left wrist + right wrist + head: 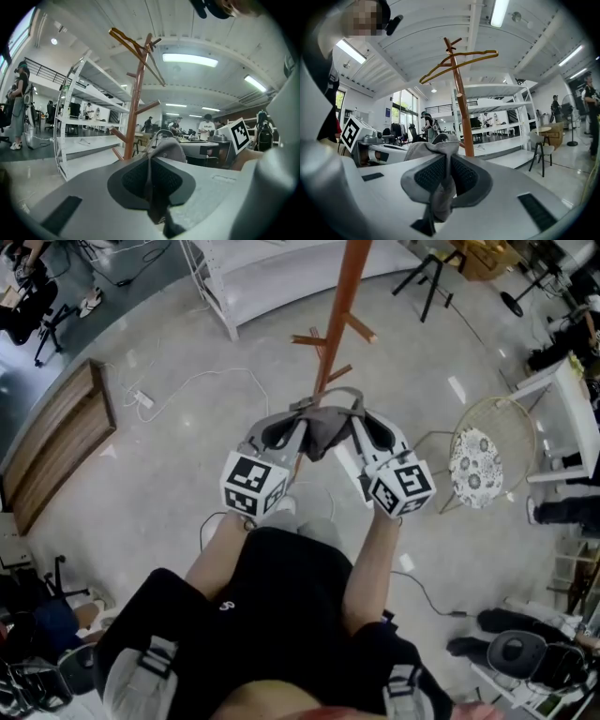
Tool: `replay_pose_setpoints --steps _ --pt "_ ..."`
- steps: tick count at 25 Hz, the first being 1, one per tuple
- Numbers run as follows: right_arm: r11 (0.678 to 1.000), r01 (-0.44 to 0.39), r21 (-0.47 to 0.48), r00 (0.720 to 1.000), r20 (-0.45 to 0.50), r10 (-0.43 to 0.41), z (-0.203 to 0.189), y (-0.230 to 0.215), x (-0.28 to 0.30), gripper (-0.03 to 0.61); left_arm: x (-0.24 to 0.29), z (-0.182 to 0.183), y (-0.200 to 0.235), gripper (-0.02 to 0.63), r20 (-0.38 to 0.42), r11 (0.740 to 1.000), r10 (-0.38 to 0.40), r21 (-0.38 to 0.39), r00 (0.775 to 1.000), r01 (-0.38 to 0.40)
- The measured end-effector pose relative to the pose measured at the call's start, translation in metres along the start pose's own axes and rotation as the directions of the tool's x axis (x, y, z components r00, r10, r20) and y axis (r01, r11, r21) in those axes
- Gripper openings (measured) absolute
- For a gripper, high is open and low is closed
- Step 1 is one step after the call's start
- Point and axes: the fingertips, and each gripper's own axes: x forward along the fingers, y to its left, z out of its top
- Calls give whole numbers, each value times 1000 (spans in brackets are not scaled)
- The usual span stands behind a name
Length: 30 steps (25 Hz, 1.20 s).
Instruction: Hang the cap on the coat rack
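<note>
Two claws share one grey cap (325, 434), mid-frame in the head view. The left claw (298, 435) pinches its left edge and the right claw (360, 433) its right edge, so the cap sags in the gap betw. them, clear of the floor. Both claws are clamped on fabric. In the left gripper view the pads meet on a thin dark fold, w/ the cap's crown bulging just past the tips. In the right gripper view a thicker grey bunch is squeezed betw. the pads and spills out below them. The coat rack (330, 334) rises at upper centre of the head view, just beyond the cap; can't tell if they touch. The head view gives only the rack's pole and lower pegs, seen from above. The gripper views look upward and show its top, w/ a yellowish wire hanger (459, 60) across it, upper centre of frame. The left gripper view also catches the right claw's marker cube (238, 134) at mid-right. Only the head view shows the floor: a wire chair (480, 463) w/ patterned cushion at right, a wooden board (56, 432) at left.
</note>
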Motion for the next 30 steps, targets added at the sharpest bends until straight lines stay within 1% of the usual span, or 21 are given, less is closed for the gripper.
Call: replay_pose_setpoints --steps 2,4,6,8,10,11,13,16,19,22,25,28,30 --pt "998 -45 -33 999 -4 45 5 2 1 29 -1 1 1 11 6 1000 -2 -8 1000 2" --pt "994 -98 -52 995 23 99 15 2 2 28 0 10 3 11 23 1000 0 -18 1000 0" --pt "987 -149 -62 987 56 153 26 0 4 26 2 24 3 11 53 1000 20 -5 998 -20" --pt "973 -205 -106 973 86 214 41 3 2 26 -1 43 -2 11 90 997 38 66 995 -44" --pt "953 -248 -171 955 120 270 63 7 -4 25 -4 65 -11 11 122 989 19 143 992 -36" --pt "945 -261 -195 947 138 290 73 7 -6 25 -6 74 -13 11 136 987 12 160 991 -34" --pt "936 -271 -225 935 168 311 92 8 -11 25 -10 87 -15 11 162 986 17 160 987 -43" --pt "936 -241 -256 930 217 298 112 0 -12 25 -8 102 -18 11 190 991 28 124 981 -52" --pt "953 -178 -247 940 244 239 123 -16 -8 25 3 113 -24 11 218 991 18 122 976 -46" --pt "955 -113 -273 963 205 173 127 -32 2 26 16 121 -28 11 230 992 7 122 973 -36" --pt "957 -88 -276 978 159 136 125 -46 16 26 28 122 -24 11 221 993 19 110 975 -45" --pt "961 -66 -270 987 126 103 121 -59 29 26 43 121 -18 11 212 992 34 112 977 -59" --pt "964 -72 -256 987 121 106 119 -64 37 26 50 121 -13 11 223 989 41 127 974 -70"
